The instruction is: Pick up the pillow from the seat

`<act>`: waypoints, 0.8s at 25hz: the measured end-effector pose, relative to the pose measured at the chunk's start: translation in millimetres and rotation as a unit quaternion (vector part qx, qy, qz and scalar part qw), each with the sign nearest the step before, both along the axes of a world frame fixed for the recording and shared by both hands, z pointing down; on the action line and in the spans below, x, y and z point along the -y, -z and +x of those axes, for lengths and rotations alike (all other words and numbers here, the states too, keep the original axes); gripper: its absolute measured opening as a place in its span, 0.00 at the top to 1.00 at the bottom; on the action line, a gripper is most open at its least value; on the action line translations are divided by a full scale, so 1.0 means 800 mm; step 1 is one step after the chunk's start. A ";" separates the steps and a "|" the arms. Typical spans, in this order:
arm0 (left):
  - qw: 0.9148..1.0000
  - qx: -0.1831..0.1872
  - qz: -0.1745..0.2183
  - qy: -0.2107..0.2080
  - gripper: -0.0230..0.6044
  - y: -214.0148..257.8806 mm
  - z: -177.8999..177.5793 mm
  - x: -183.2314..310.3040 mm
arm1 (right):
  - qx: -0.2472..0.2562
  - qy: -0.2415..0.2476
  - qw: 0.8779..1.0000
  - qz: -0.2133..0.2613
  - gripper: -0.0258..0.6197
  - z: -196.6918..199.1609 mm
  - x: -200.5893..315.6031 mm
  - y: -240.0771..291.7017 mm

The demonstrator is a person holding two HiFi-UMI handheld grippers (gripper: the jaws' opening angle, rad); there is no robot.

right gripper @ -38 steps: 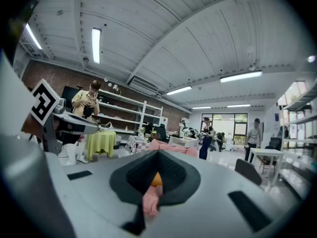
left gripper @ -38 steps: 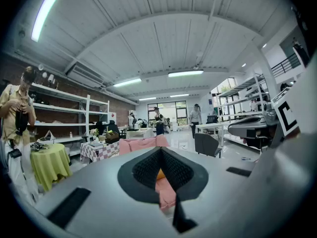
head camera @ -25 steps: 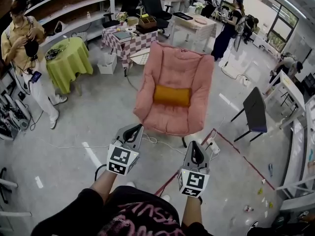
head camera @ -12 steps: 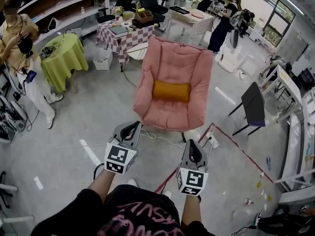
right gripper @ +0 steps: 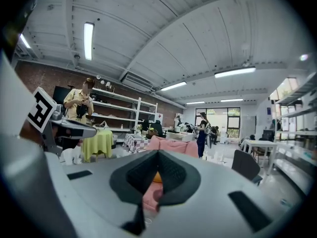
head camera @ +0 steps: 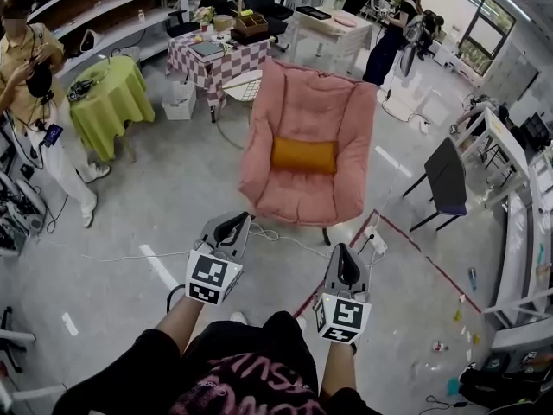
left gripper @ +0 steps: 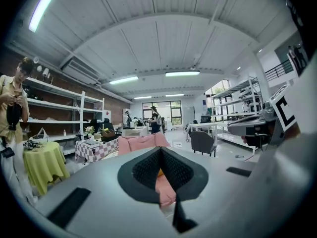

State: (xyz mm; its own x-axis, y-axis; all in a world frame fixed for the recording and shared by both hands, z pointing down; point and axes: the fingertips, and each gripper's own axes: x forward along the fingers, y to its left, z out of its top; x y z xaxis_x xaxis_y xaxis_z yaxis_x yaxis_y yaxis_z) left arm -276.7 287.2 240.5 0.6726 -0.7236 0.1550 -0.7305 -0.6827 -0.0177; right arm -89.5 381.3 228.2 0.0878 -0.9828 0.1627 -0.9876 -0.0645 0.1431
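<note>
Across the floor, left claw hides most pillow.

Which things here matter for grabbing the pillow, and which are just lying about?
For the job: orange pillow, pink chair it lies on, left gripper and right gripper, both shut and empty.
Lying about: green-clothed table, checkered table, dark chair.

Bright ceiling strip lights overhead, fisheye-bent edges.
</note>
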 end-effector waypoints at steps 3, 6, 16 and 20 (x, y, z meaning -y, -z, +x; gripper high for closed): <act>1.000 -0.002 0.004 -0.004 0.95 -0.001 -0.002 0.003 | -0.001 -0.001 1.000 0.003 0.93 -0.002 0.001 0.001; 1.000 -0.008 0.004 -0.005 0.95 0.000 -0.004 0.009 | -0.007 -0.006 1.000 0.009 0.93 -0.001 0.003 0.007; 0.999 -0.003 0.012 -0.031 0.95 -0.009 0.017 0.024 | -0.013 -0.008 1.000 0.012 0.93 0.008 0.023 -0.005; 0.999 0.008 0.019 -0.030 0.95 -0.006 0.025 0.038 | -0.001 -0.008 1.000 0.013 0.93 0.021 0.040 -0.007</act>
State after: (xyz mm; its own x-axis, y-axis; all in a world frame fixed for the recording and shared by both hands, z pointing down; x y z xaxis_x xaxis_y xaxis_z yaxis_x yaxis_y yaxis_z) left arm -256.8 256.7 245.2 0.7131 -0.6870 0.1397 -0.6871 -0.7244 -0.0556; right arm -72.5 349.6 233.7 0.1046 -0.9850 0.1370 -0.9861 -0.0848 0.1431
